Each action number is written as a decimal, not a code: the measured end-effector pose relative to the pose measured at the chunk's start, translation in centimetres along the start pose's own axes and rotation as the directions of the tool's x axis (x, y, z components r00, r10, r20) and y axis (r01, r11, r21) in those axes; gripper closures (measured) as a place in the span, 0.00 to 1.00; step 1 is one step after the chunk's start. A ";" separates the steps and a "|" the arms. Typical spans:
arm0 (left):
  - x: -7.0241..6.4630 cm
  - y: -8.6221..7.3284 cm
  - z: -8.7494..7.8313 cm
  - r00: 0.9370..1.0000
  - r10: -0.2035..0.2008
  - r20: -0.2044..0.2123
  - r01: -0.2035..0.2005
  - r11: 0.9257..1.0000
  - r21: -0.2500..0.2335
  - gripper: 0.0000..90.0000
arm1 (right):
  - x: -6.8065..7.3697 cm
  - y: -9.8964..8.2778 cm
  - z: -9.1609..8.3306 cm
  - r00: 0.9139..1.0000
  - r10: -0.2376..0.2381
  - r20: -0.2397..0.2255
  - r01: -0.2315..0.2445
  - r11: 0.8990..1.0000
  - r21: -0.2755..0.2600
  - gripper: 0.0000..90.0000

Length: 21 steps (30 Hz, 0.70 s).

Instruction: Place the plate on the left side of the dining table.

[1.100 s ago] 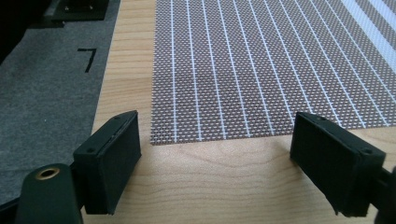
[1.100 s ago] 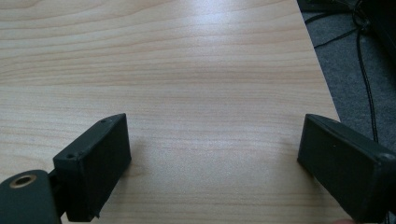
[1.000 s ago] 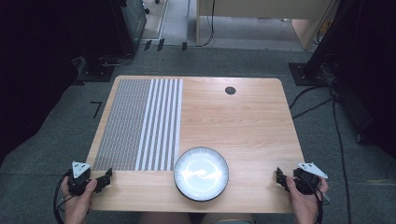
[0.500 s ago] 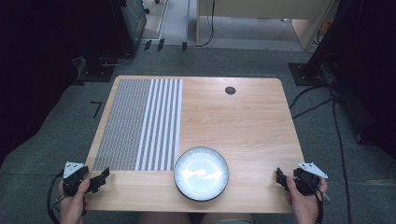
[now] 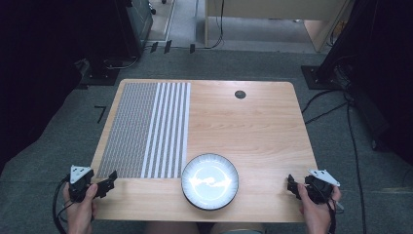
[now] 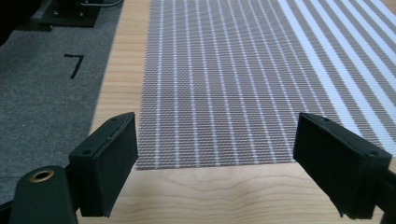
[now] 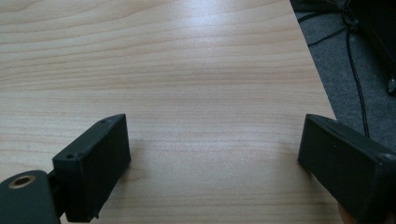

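A woven placemat point(image 5: 146, 127) with grey mesh and white stripes lies on the left half of the wooden table point(image 5: 253, 131). A round plate point(image 5: 210, 181) with a dark ribbed rim sits at the table's near edge, in the middle. My left gripper point(image 5: 108, 182) is held at the near left corner, open, just short of the placemat's point(image 6: 224, 79) near edge, with nothing between its jaws. My right gripper point(image 5: 290, 185) is held at the near right corner, open over bare wood point(image 7: 187, 84).
A small dark round grommet point(image 5: 240, 94) sits in the table's far side. Grey carpet point(image 5: 53, 146) surrounds the table, with cables point(image 5: 350, 126) on the floor at right and dark equipment bases behind. A black mark point(image 6: 74, 63) is on the carpet at left.
My left gripper has drawn slightly back toward the near left corner. The right gripper has barely moved.
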<state>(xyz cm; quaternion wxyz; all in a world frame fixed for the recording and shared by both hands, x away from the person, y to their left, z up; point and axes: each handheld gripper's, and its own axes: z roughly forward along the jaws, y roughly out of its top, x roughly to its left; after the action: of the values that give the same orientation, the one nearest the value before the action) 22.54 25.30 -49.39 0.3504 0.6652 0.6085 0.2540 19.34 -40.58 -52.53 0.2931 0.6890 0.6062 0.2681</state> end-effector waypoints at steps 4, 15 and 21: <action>-1.2 0.4 -0.1 1.000 0.025 0.008 -0.024 1.000 -0.009 0.15 | 0.4 0.2 0.0 1.000 0.012 -0.020 -0.011 1.000 0.007 0.11; -4.1 2.9 0.4 0.998 0.055 0.044 -0.054 0.998 -0.032 0.15 | 1.9 3.1 -1.0 0.991 0.074 -0.107 -0.079 0.996 -0.039 0.12; -6.0 3.9 0.8 0.990 0.129 0.051 -0.127 0.991 -0.032 0.15 | 2.4 4.7 -1.4 0.988 0.098 -0.120 -0.107 0.992 -0.073 0.15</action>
<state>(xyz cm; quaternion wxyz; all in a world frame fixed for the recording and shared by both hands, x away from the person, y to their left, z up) 24.82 19.17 -46.38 0.3590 0.7042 0.5513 0.2671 21.82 -38.49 -48.13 0.2701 0.6904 0.5749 0.3461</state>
